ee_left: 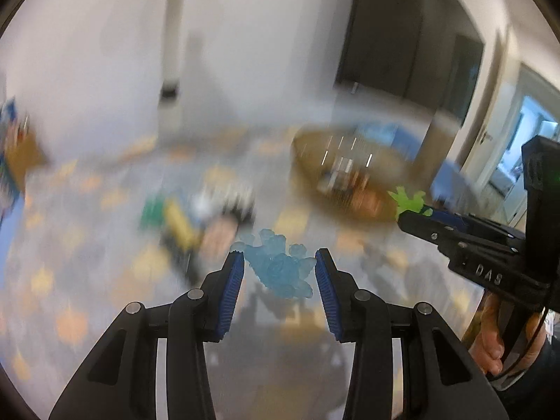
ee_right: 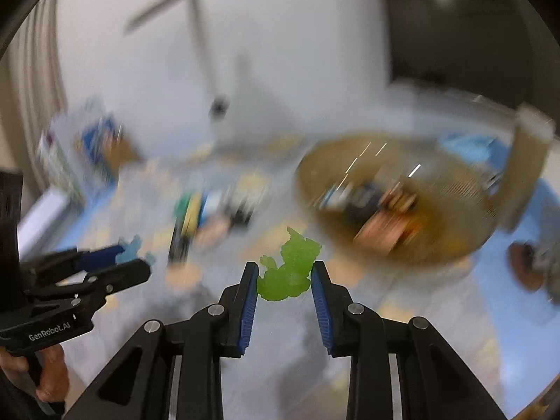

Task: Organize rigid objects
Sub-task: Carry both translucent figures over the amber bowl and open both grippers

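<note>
The left gripper (ee_left: 279, 262) has its blue-padded fingers closed in on a translucent blue figurine (ee_left: 280, 266), pinched between the two pads and held up off the surface below. The right gripper (ee_right: 284, 273) does the same with a translucent green figurine (ee_right: 288, 267), its pads pressing that toy from either side; seen from the left wrist, the green piece sticks out past the fingertips on the far right. Both tools are carried in the air side by side, each in a bare hand (ee_left: 490, 336). Beyond them everything is smeared with blur: a light grey cloth (ee_left: 105, 231) with orange patches, a loose heap of small objects (ee_right: 210, 217) in green, yellow, black and white near its middle, and a round woven basket (ee_right: 465, 206) off to the right with things inside that I cannot make out. A pale wall (ee_left: 245, 52) stands behind.
</note>
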{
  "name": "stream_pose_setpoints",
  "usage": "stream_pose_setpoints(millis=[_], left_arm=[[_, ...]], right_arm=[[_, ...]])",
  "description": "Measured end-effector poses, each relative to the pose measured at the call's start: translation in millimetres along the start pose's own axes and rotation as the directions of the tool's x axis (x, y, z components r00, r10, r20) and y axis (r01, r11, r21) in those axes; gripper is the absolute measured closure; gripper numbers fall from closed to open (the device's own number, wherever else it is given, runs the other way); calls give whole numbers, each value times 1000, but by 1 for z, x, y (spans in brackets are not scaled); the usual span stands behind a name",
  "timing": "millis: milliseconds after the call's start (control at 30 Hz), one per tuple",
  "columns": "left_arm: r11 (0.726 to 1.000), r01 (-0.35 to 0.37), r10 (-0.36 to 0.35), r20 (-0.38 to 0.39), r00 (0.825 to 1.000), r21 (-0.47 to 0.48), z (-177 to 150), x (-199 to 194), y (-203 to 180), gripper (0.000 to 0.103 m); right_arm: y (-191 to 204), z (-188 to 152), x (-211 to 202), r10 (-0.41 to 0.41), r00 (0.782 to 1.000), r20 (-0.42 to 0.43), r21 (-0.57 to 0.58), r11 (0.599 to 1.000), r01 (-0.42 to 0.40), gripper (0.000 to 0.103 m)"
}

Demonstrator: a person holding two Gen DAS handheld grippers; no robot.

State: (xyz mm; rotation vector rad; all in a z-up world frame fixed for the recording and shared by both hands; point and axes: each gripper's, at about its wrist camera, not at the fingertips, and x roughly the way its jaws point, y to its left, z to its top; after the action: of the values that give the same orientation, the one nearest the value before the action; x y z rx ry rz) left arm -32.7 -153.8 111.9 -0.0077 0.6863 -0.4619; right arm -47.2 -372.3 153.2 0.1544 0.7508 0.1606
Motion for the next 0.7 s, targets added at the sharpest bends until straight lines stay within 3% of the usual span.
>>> stream_pose_setpoints(millis=[100, 167, 367, 533, 567, 600, 633, 667, 700], left_arm=[[999, -7, 5, 55, 998, 42, 42, 14, -22, 64], [997, -57, 55, 48, 997, 53, 64, 44, -40, 64], [998, -11, 14, -40, 999, 69, 69, 118, -77, 64], [997, 12, -5, -91, 996, 75, 63, 145, -93, 63], [997, 15, -8, -95, 995, 72, 64, 147, -95, 55], [997, 7, 0, -97, 995, 74, 64, 148, -96, 36], [997, -16, 23, -85, 996, 76, 64, 145, -96, 27], [997, -30, 35, -60, 998, 76, 64, 139, -96, 24], [996, -37, 41, -45, 998, 79, 65, 136, -95, 24]], right_arm=[[-33, 36, -13, -35, 997, 67, 73, 997, 30, 73], [-57, 52, -8, -52, 997, 64, 136, 990, 43, 73], [-107, 62, 33, -102, 993, -53, 241, 964, 111, 73], [-125, 61, 46, -157, 984, -88, 247, 953, 174, 72], [-128, 61, 48, -154, 983, -97, 250, 953, 174, 69], [-131, 62, 50, -142, 984, -107, 253, 953, 165, 66], [-135, 62, 51, -136, 984, -111, 258, 953, 161, 55], [-137, 61, 47, -139, 985, -103, 269, 949, 162, 43], [-138, 60, 43, -140, 987, -84, 277, 948, 158, 41]])
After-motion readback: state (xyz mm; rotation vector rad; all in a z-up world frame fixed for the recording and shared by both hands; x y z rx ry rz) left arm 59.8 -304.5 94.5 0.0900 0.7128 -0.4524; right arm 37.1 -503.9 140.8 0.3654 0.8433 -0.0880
